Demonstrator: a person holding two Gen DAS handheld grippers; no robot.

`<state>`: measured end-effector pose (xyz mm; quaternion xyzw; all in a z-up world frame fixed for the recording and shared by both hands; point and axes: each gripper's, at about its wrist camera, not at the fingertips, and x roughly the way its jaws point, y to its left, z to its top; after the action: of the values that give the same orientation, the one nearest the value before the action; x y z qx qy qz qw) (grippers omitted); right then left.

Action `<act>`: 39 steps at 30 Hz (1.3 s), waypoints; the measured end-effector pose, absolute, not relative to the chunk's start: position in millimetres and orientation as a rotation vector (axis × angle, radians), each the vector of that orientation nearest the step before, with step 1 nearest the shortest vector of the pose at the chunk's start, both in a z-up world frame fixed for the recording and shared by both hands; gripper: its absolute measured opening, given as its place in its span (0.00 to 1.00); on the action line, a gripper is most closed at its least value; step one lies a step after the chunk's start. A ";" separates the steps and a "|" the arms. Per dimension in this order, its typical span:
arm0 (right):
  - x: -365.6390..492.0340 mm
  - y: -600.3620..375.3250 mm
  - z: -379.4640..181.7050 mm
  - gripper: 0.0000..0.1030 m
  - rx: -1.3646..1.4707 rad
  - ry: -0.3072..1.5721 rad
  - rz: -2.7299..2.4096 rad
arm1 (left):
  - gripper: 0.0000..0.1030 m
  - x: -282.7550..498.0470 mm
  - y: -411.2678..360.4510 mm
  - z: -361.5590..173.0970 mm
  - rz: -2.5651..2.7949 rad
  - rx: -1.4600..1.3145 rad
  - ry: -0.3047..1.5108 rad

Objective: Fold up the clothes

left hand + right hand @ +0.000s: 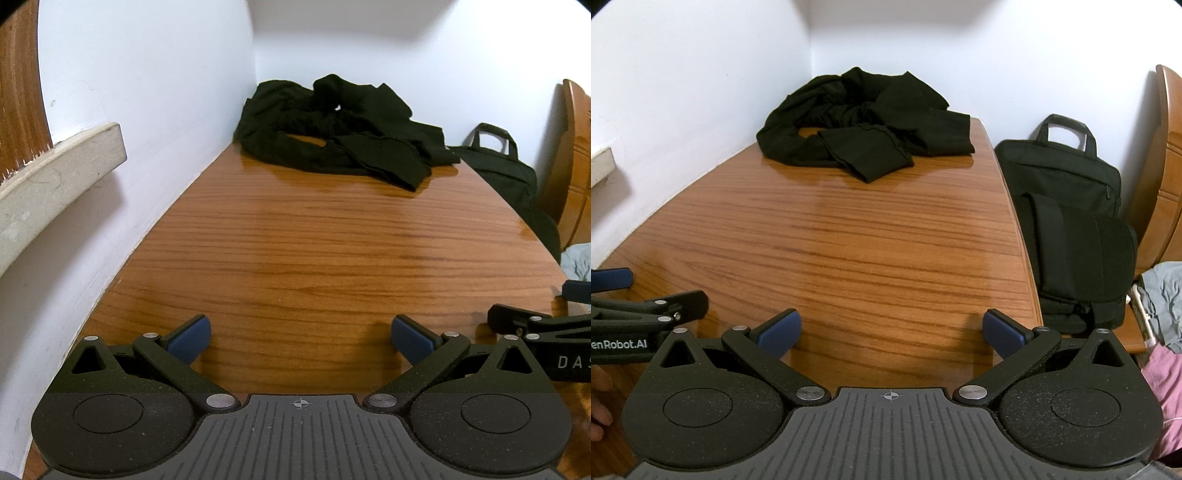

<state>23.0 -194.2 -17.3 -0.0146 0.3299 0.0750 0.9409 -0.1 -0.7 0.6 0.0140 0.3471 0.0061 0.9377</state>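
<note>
Domestic room, likely bedroom or small home study. Glossy wood-grain desk (886,236) pushed into corner of plain white walls (683,81). Crumpled black garment (864,122) at far end of desk, well ahead of tongs. Black laptop bag (1067,221) standing off desk edge, ahead-right of right tongs. Carved wooden furniture panel (1167,166) at far right. Loose grey clothing (1163,295) and pink fabric (1163,380) heaped low right. Pale ledge (55,184) on left wall.
</note>
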 end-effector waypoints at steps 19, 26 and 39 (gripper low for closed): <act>22.9 -194.2 -17.8 1.00 -0.030 0.673 0.153 | 1.00 1.5 0.4 4.1 0.012 0.012 0.706; 22.7 -194.2 -17.5 1.00 -0.030 0.673 0.153 | 1.00 1.9 0.6 4.7 0.013 0.012 0.707; 22.4 -194.1 -16.6 1.00 -0.030 0.675 0.153 | 1.00 1.8 0.7 4.9 0.013 0.012 0.707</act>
<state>22.4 -194.1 -16.6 -0.0147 0.3308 0.0750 0.9406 1.8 0.7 4.9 0.0059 0.3460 0.0063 0.9382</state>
